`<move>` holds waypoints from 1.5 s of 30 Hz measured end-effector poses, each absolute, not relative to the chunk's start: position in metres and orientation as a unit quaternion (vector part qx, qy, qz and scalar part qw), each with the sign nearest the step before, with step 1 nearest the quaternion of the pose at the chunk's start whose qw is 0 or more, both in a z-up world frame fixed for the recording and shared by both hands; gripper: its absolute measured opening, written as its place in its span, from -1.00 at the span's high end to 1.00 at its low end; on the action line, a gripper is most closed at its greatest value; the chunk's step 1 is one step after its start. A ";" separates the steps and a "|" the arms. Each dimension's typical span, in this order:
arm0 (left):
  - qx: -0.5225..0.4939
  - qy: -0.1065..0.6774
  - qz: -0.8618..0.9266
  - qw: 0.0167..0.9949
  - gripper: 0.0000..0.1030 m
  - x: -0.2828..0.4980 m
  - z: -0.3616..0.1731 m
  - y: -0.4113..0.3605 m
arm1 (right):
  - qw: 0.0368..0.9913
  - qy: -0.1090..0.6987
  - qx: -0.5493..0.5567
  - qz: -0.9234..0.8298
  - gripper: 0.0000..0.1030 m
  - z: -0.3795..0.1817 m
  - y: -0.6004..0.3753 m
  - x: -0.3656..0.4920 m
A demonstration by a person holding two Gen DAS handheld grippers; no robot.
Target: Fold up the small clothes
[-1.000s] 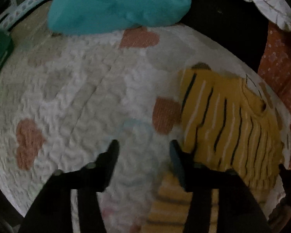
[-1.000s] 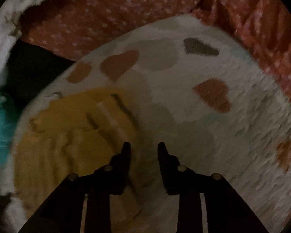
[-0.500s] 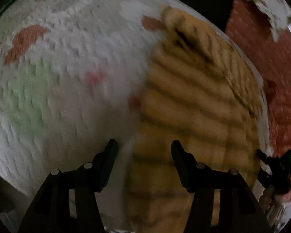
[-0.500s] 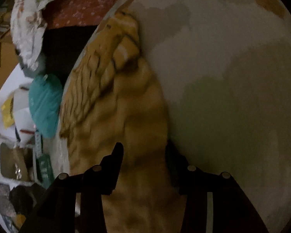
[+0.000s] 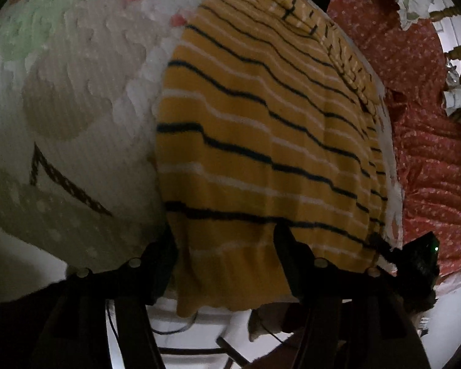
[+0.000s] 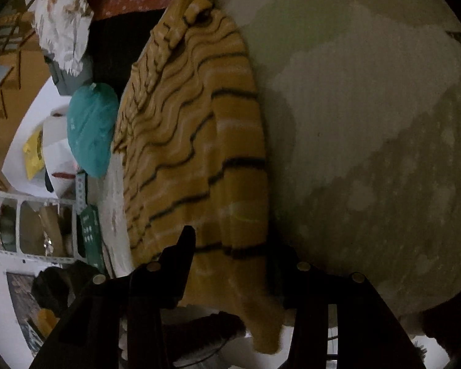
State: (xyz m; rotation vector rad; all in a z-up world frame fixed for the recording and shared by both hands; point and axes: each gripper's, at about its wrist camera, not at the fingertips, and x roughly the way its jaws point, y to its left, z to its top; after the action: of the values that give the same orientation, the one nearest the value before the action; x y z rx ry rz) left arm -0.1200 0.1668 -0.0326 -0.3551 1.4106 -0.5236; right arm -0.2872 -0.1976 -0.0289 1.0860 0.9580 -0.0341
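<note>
Within the last second both grippers dropped to the near hem of the mustard-yellow striped knit top (image 5: 261, 141) lying on the quilted heart-print bed cover (image 5: 76, 98), left gripper (image 5: 226, 246) and right gripper (image 6: 233, 246) with jaws open astride the hem, ready to pinch it for the fold

Teal bag (image 6: 90, 129), red floral cloth (image 5: 415, 98)

Overall light: dim in both views, colours muted.
Brightest area: the pale floor below the quilt (image 5: 76, 129), washed out in the left wrist view.
Shadow: the right wrist view shows the quilt (image 6: 368, 123) grey and murky, darkest just beside the yellow striped sweater (image 6: 199, 153).
Grippers: the left gripper (image 5: 226, 253) and right gripper (image 6: 230, 255) read as near-black silhouettes.
Sharpness: the sweater (image 5: 261, 138) is fairly crisp; its hanging hem is soft.
Distortion: strong fisheye bulge, black vignette at every corner.
</note>
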 end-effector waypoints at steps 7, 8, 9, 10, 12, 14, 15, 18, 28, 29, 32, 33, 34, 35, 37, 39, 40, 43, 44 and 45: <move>-0.154 0.665 -0.210 0.700 0.80 -0.125 -0.030 0.164 | 0.794 0.484 0.368 -0.034 0.74 -0.013 -0.162 -0.281; -0.158 0.662 -0.204 0.703 0.80 -0.125 -0.024 0.165 | 0.792 0.477 0.381 -0.030 0.79 -0.009 -0.165 -0.283; -0.160 0.659 -0.200 0.707 0.80 -0.126 -0.018 0.165 | 0.790 0.472 0.392 -0.028 0.80 -0.006 -0.168 -0.286; -0.164 0.654 -0.197 0.712 0.80 -0.129 -0.009 0.167 | 0.787 0.468 0.402 -0.030 0.80 -0.001 -0.172 -0.290; -0.165 0.649 -0.195 0.717 0.80 -0.135 0.002 0.172 | 0.782 0.460 0.420 -0.025 0.81 0.007 -0.178 -0.298; -0.165 0.642 -0.194 0.723 0.80 -0.144 0.015 0.176 | 0.779 0.459 0.426 -0.020 0.82 0.016 -0.181 -0.310; -0.167 0.639 -0.195 0.725 0.80 -0.150 0.022 0.178 | 0.779 0.459 0.428 -0.017 0.83 0.018 -0.181 -0.316; -0.181 0.636 -0.210 0.720 0.80 -0.167 0.035 0.189 | 0.771 0.467 0.432 -0.005 0.83 0.026 -0.175 -0.337; -0.227 0.657 -0.207 0.689 0.80 -0.221 0.027 0.228 | 0.746 0.493 0.447 0.024 0.82 0.016 -0.162 -0.393; -0.238 0.654 -0.208 0.687 0.80 -0.215 0.029 0.230 | 0.750 0.485 0.449 0.027 0.82 0.021 -0.166 -0.389; -0.250 0.633 -0.212 0.701 0.80 -0.188 0.044 0.223 | 0.767 0.461 0.445 0.041 0.82 0.042 -0.174 -0.361; -0.253 0.625 -0.214 0.707 0.80 -0.176 0.050 0.216 | 0.775 0.452 0.439 0.045 0.82 0.051 -0.176 -0.345; -0.256 0.614 -0.217 0.714 0.80 -0.161 0.059 0.208 | 0.781 0.445 0.435 0.046 0.82 0.059 -0.176 -0.333; -0.254 0.599 -0.220 0.726 0.80 -0.143 0.069 0.200 | 0.792 0.434 0.427 0.045 0.82 0.069 -0.178 -0.312; -0.246 0.582 -0.220 0.743 0.80 -0.113 0.081 0.187 | 0.806 0.418 0.417 0.042 0.82 0.081 -0.180 -0.284; -0.242 0.574 -0.218 0.751 0.80 -0.080 0.088 0.173 | 0.816 0.405 0.410 0.033 0.82 0.087 -0.190 -0.247; -0.245 0.573 -0.214 0.752 0.80 -0.060 0.088 0.166 | 0.818 0.402 0.411 0.027 0.82 0.087 -0.196 -0.228; -0.252 0.575 -0.202 0.752 0.80 -0.007 0.083 0.145 | 0.818 0.394 0.418 0.016 0.82 0.081 -0.212 -0.185; -0.251 0.575 -0.198 0.753 0.79 0.005 0.082 0.140 | 0.818 0.392 0.420 0.009 0.82 0.077 -0.219 -0.165; -0.251 0.576 -0.195 0.753 0.79 0.018 0.079 0.133 | 0.819 0.391 0.421 0.004 0.82 0.074 -0.224 -0.152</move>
State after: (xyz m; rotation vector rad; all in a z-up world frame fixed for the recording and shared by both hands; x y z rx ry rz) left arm 0.0176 0.1332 0.0792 -0.5470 1.2564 -0.4265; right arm -0.1520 -0.2237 0.0740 0.8960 0.8333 0.0077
